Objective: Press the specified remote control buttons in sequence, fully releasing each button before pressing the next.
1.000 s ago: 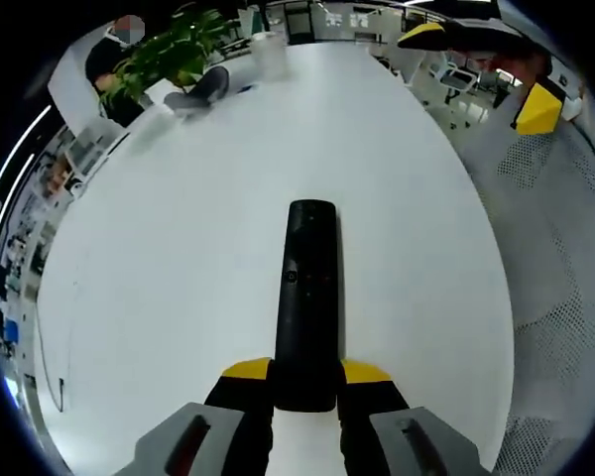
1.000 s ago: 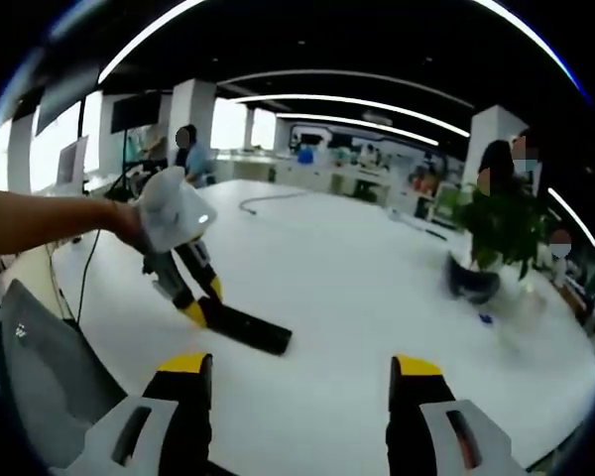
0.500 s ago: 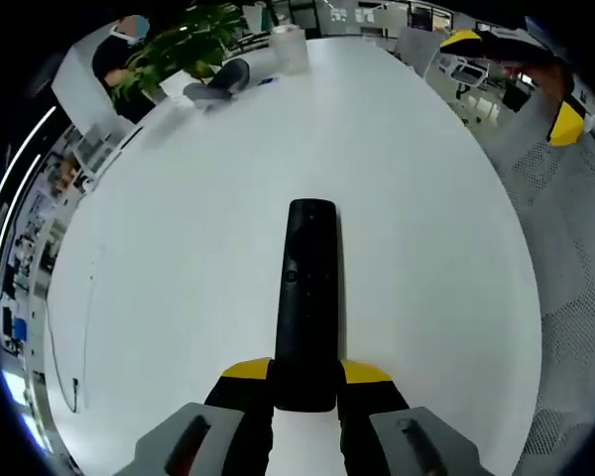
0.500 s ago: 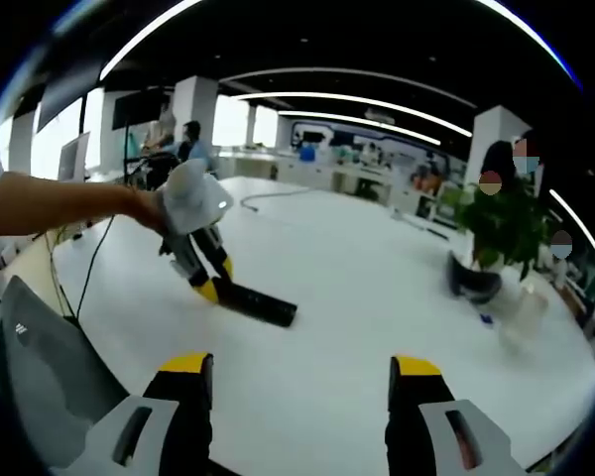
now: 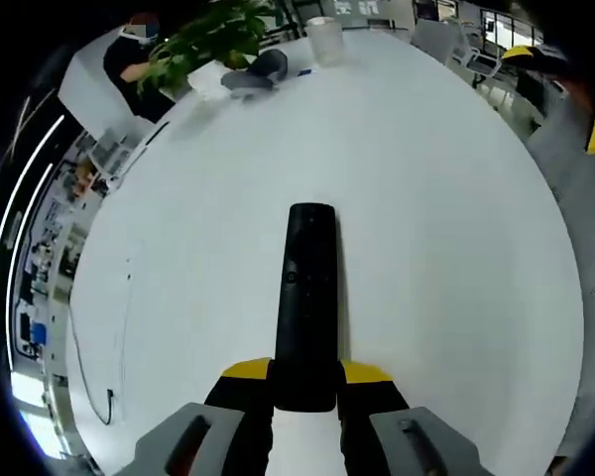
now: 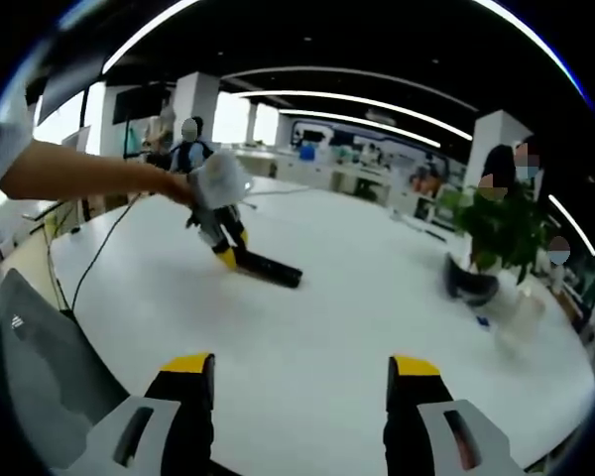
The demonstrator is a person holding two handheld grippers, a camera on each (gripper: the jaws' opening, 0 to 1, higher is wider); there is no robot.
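Observation:
A long black remote control (image 5: 307, 302) sticks straight out from my left gripper (image 5: 305, 375), whose yellow-tipped jaws are shut on its near end, above the white table (image 5: 446, 228). Small buttons show on its upper face. In the right gripper view the same remote (image 6: 271, 270) is seen held by the left gripper (image 6: 228, 256) in a person's outstretched hand, far out over the table. My right gripper (image 6: 299, 369) stands open with nothing between its fingers, well short of the remote.
A potted green plant (image 5: 213, 35) and a dark rounded object (image 5: 258, 69) stand at the table's far end, beside a white cup (image 5: 324, 40). A cable (image 5: 99, 337) trails along the left edge. Mesh chairs (image 5: 575, 169) flank the right side. People sit in the background.
The left gripper with the remote has moved further away from the right gripper, out over the table. The left view has swung, so the plant and cup sit further right.

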